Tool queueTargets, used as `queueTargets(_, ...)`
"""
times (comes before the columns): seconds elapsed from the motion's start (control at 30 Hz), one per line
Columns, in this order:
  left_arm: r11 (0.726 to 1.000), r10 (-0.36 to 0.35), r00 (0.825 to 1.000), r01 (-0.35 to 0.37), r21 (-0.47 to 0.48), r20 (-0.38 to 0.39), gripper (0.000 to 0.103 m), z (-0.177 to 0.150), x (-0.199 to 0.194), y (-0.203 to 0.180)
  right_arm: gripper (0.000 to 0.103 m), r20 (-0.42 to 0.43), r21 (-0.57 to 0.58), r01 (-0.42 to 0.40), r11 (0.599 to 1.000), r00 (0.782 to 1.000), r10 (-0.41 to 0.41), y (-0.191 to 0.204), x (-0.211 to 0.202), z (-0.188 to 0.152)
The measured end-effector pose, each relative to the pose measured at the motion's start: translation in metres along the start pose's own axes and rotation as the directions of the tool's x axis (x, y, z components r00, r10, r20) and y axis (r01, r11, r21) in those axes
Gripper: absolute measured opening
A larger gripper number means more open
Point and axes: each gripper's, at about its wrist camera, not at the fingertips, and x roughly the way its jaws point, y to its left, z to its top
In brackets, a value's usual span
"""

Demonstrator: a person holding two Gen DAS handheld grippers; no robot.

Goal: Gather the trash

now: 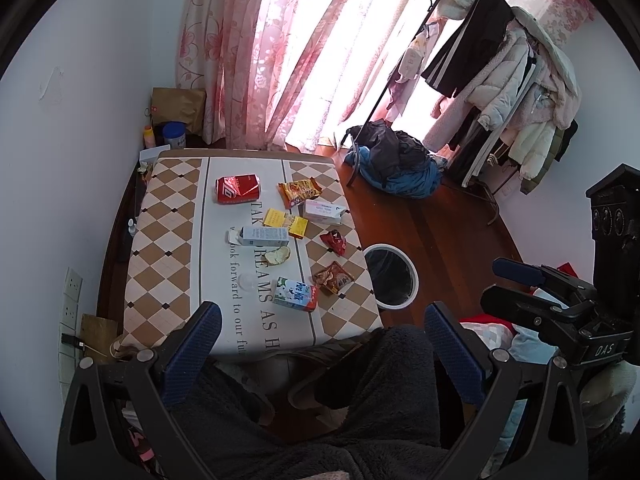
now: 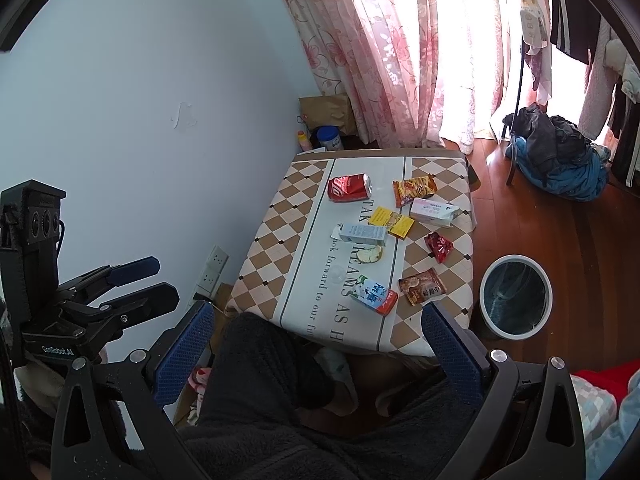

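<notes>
Both tongs, the left gripper (image 1: 322, 344) and right gripper (image 2: 318, 344), hang released and empty above the person's lap, short of the table (image 2: 280, 220). Nearest on it lies the milk carton (image 2: 374, 295), beside the floor bin (image 2: 516, 296); likely light and crushable, best pinched gently across its flat sides.

Words on the cloth and tools
Tablecloth (image 1: 224, 292): "look forward to our fu…", "…REAMS AS H…". Left tongs (image 2: 138, 280): "GenRobot.AI". Right tongs (image 1: 516, 284): "DAS".
</notes>
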Motion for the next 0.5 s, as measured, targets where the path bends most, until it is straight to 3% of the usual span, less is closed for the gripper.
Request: queueTargets(0.5, 1.000, -0.001, 1.000, 0.001, 0.003, 0.002, 0.103, 0.0028, 0.0001, 0.0008, 0.103, 0.006, -0.003, 0.002, 1.000, 1.000, -0.002, -0.0034, -0.0036, 0.0002)
